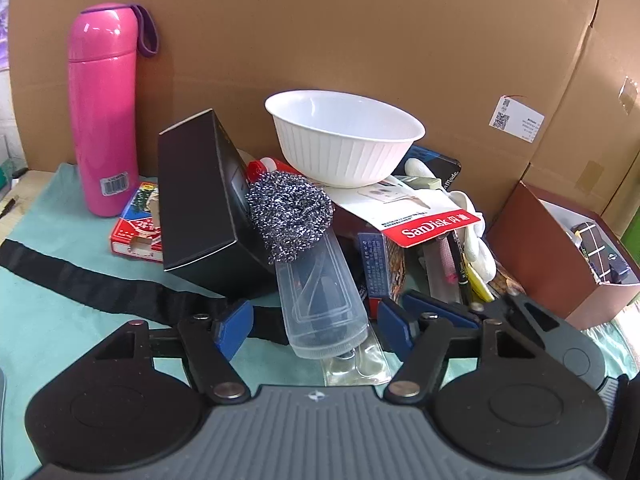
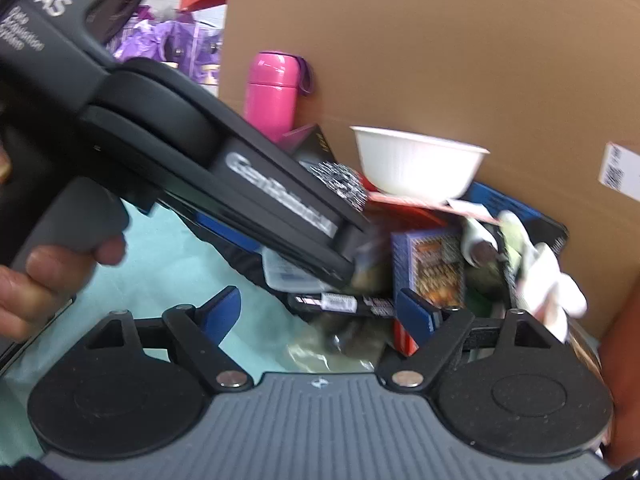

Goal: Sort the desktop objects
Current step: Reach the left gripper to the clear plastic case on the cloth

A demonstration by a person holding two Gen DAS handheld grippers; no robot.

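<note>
A pile of desktop objects lies on a teal cloth. It holds a white bowl, a steel wool scourer, a black box, a clear plastic case, a SanDisk card pack and pens. My left gripper is open, its blue pads on either side of the clear case's near end. My right gripper is open and empty, low before the pile, near a black marker and a card box. The left gripper's body crosses the right wrist view.
A pink flask stands at the back left beside a red card box. A black strap lies across the cloth. A brown open box sits at the right. A cardboard wall closes the back.
</note>
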